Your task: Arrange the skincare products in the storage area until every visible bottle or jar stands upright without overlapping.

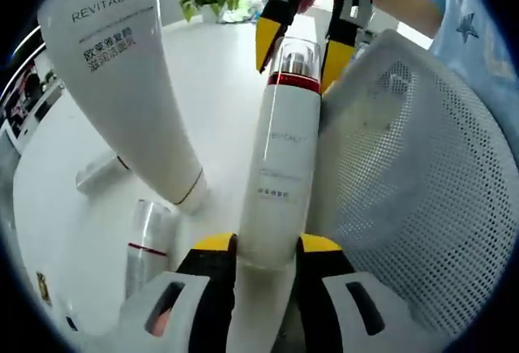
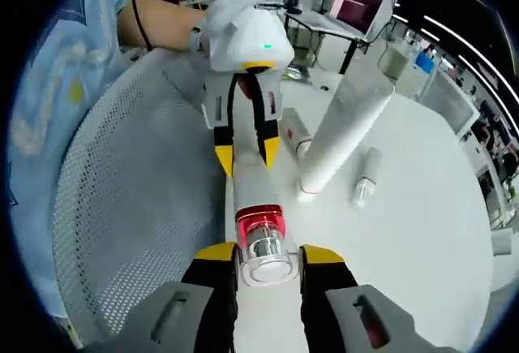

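While the left gripper [image 1: 268,247] pinches the base of the white pump bottle [image 1: 280,174], the right gripper [image 2: 268,254] clamps its clear cap [image 2: 268,256]. Held between both, the bottle lies beside the white mesh basket [image 1: 422,182], above the white table [image 1: 219,85].

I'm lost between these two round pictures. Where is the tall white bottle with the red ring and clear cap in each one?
Left gripper view: the bottle runs up the centre, base between the near jaws, cap far.
Right gripper view: the bottle sits at bottom centre, clear cap nearest.
Shared landmark: the white mesh basket beside it.
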Action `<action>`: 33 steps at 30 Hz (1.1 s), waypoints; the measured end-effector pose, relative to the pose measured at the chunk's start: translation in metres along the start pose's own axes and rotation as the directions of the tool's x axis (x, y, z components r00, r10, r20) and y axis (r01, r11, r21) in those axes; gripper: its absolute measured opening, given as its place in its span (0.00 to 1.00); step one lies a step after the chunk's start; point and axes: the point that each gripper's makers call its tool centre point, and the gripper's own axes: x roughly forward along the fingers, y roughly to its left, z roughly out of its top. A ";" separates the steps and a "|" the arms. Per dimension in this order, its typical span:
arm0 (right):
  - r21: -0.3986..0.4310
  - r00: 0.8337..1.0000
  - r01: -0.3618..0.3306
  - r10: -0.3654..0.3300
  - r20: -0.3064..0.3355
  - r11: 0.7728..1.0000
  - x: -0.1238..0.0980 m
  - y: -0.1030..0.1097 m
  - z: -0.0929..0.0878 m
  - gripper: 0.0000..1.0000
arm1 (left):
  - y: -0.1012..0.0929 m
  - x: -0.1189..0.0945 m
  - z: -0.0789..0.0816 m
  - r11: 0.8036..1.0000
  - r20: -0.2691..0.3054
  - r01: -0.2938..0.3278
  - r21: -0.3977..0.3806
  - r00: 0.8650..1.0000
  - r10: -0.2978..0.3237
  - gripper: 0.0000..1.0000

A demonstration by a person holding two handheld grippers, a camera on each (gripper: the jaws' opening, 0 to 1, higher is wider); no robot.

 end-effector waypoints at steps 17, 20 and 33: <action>-0.053 0.994 0.007 -0.001 0.113 0.999 -0.005 0.002 0.053 0.23 | 0.000 0.005 -0.007 0.999 -0.035 -0.002 0.036 0.999 0.003 0.30; -0.049 0.993 0.006 -0.001 0.116 0.999 -0.003 0.001 0.058 0.23 | 0.001 0.006 -0.007 0.999 -0.048 -0.009 0.049 0.999 0.011 0.30; -0.035 0.991 0.003 0.002 0.133 0.999 0.004 0.003 0.077 0.22 | -0.003 -0.018 0.056 0.999 0.252 -0.032 0.015 0.967 0.027 0.34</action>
